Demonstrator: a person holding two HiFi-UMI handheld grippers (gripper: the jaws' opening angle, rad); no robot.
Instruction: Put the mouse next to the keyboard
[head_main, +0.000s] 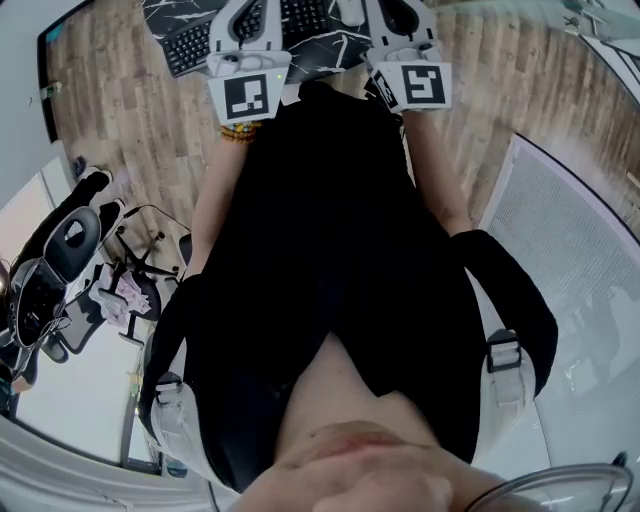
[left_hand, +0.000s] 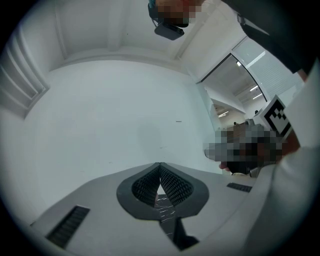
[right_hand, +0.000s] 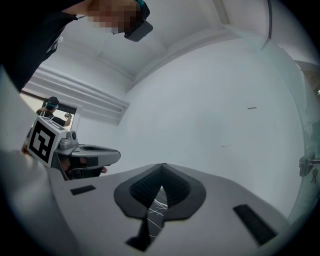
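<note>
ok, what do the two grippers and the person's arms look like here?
The left gripper and right gripper have pale grey bodies and black ribbed pads in a dark teardrop surround. Each carries a white cube with black square markers. Forearms bare; black top; beaded bracelet on the left wrist.

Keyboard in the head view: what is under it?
A black mat with white streaks lies under the keyboard. The left hand-held gripper and right hand-held gripper cover parts of them, so the rest is hidden.

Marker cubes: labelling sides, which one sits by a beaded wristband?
The left tongs' black-and-white marker cube: a yellow beaded wristband sits below it; the right wrist looks bare.
</note>
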